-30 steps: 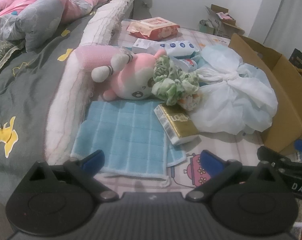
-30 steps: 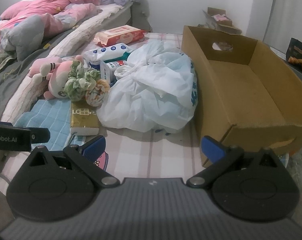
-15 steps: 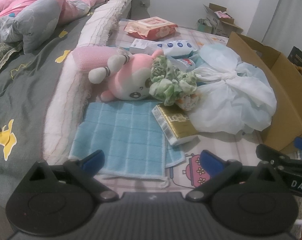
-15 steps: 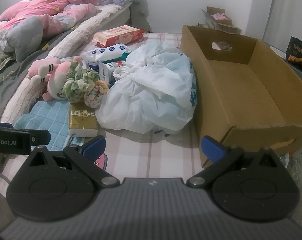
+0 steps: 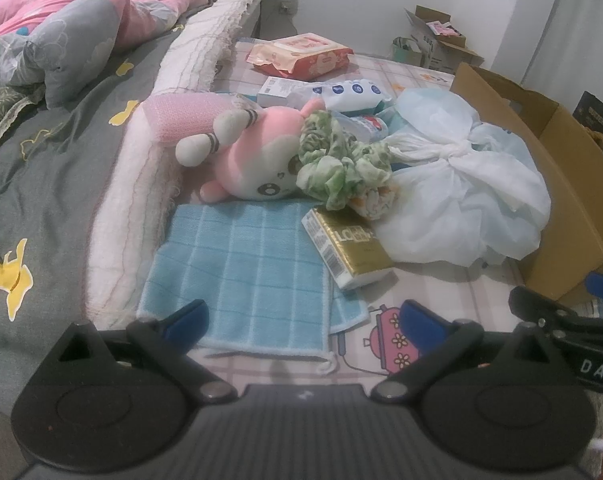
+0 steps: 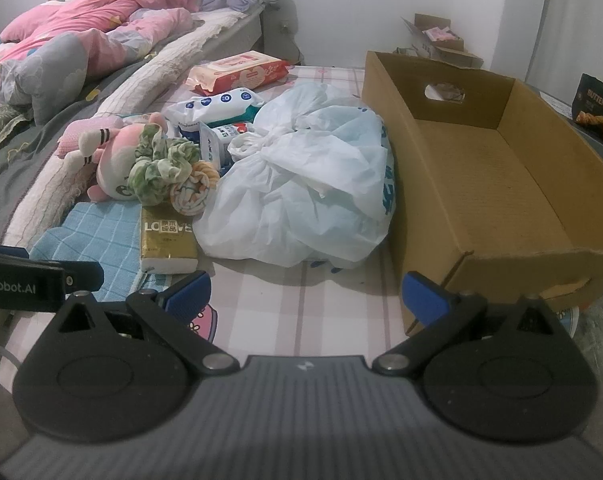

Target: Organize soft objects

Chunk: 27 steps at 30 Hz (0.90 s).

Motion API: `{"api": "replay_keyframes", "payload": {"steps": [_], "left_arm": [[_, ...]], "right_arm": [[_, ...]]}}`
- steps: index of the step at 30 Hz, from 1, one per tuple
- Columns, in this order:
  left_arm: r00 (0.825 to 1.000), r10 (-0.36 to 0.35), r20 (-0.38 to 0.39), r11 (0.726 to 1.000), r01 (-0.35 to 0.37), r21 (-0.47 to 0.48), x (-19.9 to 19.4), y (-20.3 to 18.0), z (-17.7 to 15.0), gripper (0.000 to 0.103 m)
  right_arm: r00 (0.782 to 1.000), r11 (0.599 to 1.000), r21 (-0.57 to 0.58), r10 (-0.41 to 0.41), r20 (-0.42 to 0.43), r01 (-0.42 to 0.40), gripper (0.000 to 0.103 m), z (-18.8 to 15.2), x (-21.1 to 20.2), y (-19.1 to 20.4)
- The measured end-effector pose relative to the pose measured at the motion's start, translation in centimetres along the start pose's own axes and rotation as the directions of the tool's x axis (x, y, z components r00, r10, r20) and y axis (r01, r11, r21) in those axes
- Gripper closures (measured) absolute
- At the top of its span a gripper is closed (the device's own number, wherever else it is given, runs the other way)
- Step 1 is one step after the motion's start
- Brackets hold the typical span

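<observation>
A pink plush toy lies on its side beside a green scrunchie and a small patterned cloth ball. In front of them a blue checked towel lies flat, with a gold tissue pack at its right edge. A knotted white plastic bag sits next to an empty cardboard box. My left gripper hangs open over the towel's near edge. My right gripper stands open in front of the bag, holding nothing.
Wet-wipe packs and small cartons lie behind the toy. A bed with a grey cover and pink bedding runs along the left. More boxes stand by the far wall. A snack bag sits at far right.
Both grippers have drifted slightly back and up; the scene sits a little lower and farther in the left wrist view. Nothing was grasped or moved.
</observation>
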<state>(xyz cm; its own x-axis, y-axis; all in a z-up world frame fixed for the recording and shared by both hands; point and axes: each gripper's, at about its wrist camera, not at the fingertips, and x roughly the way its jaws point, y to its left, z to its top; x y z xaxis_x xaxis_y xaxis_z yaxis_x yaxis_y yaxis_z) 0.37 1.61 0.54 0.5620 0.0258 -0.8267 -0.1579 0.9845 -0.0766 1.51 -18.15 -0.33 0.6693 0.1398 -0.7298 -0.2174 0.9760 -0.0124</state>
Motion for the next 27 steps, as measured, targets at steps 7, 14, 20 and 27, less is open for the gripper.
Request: {"api": "replay_keyframes", "payload": {"steps": [7,14,20,27], "left_arm": [[1.0,-0.002,0.0,1.0,0.002,0.0,-0.03,-0.01,-0.08,0.001],[1.0,-0.005,-0.002,1.0,0.005,0.0,-0.04,0.09,-0.19,0.001],[1.0,-0.007,-0.004,1.0,0.007,-0.001,0.01,0.2,-0.28,0.001],[1.0,-0.008,-0.007,1.0,0.008,0.0,0.03,0.26,-0.34,0.001]], "right_arm": [[1.0,1.0,-0.002,-0.001,0.001,0.001,0.001,0.0,-0.01,0.11],[1.0,1.0,-0.002,-0.001,0.0,0.001,0.001,0.0,0.0,0.16],[1.0,1.0,-0.002,-0.002,0.0,0.002,0.001,-0.01,0.02,0.2],[1.0,1.0,-0.002,-0.002,0.0,0.002,0.001,-0.02,0.03,0.23]]}}
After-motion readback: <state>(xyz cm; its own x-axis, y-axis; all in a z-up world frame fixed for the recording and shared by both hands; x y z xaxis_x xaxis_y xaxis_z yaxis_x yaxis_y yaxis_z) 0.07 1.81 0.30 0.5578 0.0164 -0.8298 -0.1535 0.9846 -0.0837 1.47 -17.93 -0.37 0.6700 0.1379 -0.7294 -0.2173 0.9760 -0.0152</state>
